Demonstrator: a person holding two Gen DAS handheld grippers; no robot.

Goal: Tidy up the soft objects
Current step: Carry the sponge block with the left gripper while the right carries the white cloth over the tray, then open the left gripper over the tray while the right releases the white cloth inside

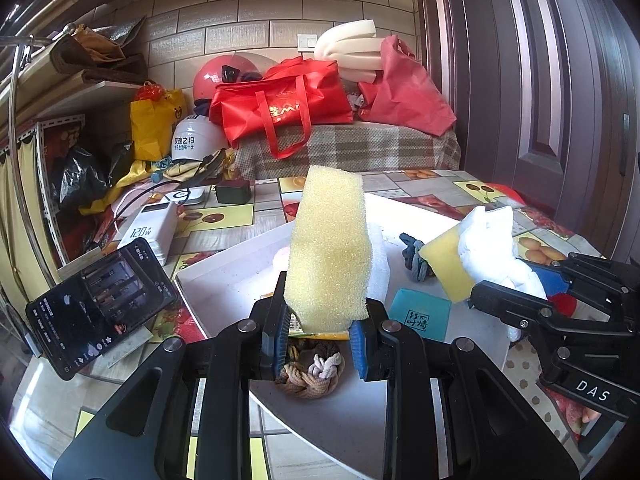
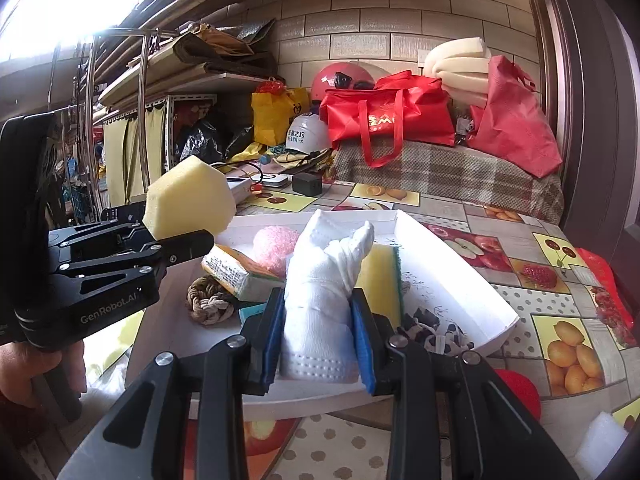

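The left gripper (image 1: 320, 334) pinches one porous yellow foam sponge (image 1: 330, 248) (blocky, upright), while the right gripper (image 2: 318, 344) clamps one rolled white terry towel (image 2: 324, 300).

Porous yellow foam sponge (image 1: 330, 252), ribbed white cloth towel (image 2: 320, 304), glossy patterned tablecloth (image 2: 532, 280).

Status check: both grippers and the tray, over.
Left hand-held gripper shut on yellow sponge. Right hand-held gripper shut on white cloth. Both above cluttered tray.
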